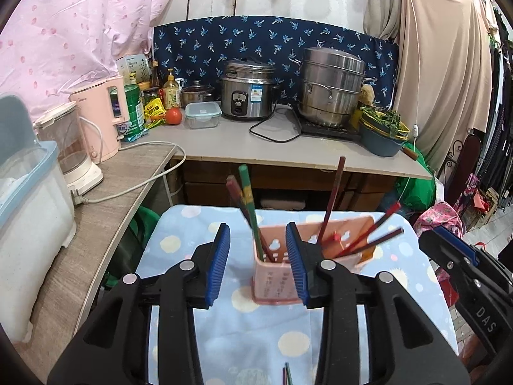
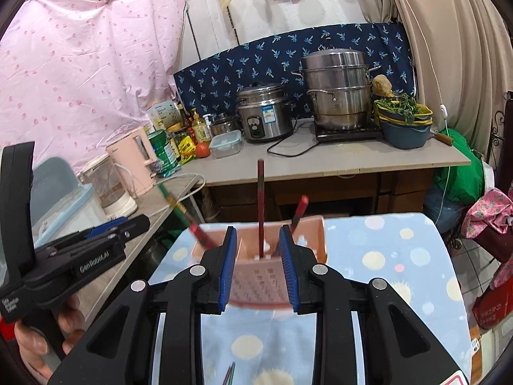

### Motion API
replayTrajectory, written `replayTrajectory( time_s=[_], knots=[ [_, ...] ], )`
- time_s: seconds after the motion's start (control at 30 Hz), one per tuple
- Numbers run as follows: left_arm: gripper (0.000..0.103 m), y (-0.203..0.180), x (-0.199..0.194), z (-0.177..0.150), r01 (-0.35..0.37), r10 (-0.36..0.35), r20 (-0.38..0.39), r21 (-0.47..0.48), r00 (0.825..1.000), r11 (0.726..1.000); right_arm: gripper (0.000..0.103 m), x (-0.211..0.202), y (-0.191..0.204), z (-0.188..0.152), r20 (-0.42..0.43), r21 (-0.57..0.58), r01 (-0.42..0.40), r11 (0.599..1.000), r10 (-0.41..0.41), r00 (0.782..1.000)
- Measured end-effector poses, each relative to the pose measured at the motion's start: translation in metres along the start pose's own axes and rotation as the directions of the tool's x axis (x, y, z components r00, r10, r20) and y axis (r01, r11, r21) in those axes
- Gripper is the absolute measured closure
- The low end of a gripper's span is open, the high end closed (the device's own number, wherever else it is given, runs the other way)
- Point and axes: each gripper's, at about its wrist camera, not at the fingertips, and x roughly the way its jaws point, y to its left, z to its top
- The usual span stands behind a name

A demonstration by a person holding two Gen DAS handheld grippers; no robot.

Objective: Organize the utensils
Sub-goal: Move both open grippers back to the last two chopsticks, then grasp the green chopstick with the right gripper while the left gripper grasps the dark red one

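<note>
A pink perforated utensil holder [image 1: 279, 276] stands on a small table with a blue dotted cloth [image 1: 256, 337]. Several chopsticks, red-brown and one green [image 1: 248, 199], lean in it. My left gripper [image 1: 258, 264] is open and empty, just in front of the holder. In the right wrist view the holder [image 2: 256, 276] lies between the fingers of my right gripper [image 2: 258, 266], which is open and empty. A dark red chopstick [image 2: 261, 208] stands upright in it. Chopstick tips [image 1: 287, 375] lie on the cloth near the front edge, also in the right wrist view [image 2: 231, 375].
Behind stands a counter [image 1: 288, 147] with a rice cooker [image 1: 247, 96], a steel steamer pot [image 1: 333, 89], a blue basin of greens [image 1: 383, 131], bottles and a tomato. A side shelf [image 1: 105, 199] at the left holds a pink kettle and plastic bins.
</note>
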Motion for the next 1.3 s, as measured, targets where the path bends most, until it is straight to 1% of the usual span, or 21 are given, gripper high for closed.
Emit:
replayTrajectory(
  time_s=[0.13, 0.37, 0.57, 0.8, 0.9, 1.07, 1.3],
  knots=[
    [0.069, 0.007, -0.016, -0.025, -0.006, 0.006, -0.019, -0.004, 1.000, 1.000, 0.076, -0.020, 0.003, -0.034, -0.034, -0.011, 0.000, 1.000, 0.000, 0.999],
    [0.069, 0.016, -0.038, -0.082, -0.026, 0.026, -0.071, 0.001, 0.997, 1.000, 0.076, -0.046, 0.006, -0.093, -0.112, -0.010, -0.006, 1.000, 0.005, 0.994],
    [0.069, 0.016, -0.051, -0.128, -0.035, 0.037, -0.120, 0.019, 0.992, 0.999, 0.076, -0.060, 0.010, -0.137, -0.175, -0.026, -0.004, 1.000, -0.001, 0.984],
    [0.069, 0.012, -0.059, -0.171, -0.034, 0.040, -0.166, 0.040, 0.985, 0.999, 0.076, -0.067, 0.005, -0.180, -0.240, -0.001, 0.002, 1.000, -0.002, 0.971],
    [0.069, 0.009, -0.059, -0.193, -0.023, 0.031, -0.205, 0.042, 0.978, 0.999, 0.076, -0.067, 0.004, -0.199, -0.279, -0.001, 0.004, 1.000, -0.004, 0.960],
    [0.069, 0.006, -0.056, -0.228, -0.038, 0.055, -0.254, 0.070, 0.966, 0.997, 0.076, -0.070, 0.006, -0.225, -0.328, 0.009, 0.002, 1.000, 0.001, 0.945],
    [0.069, 0.010, -0.059, -0.261, -0.019, 0.031, -0.321, 0.041, 0.947, 0.999, 0.076, -0.073, 0.020, -0.253, -0.383, 0.025, -0.038, 0.999, 0.044, 0.923]
  ],
)
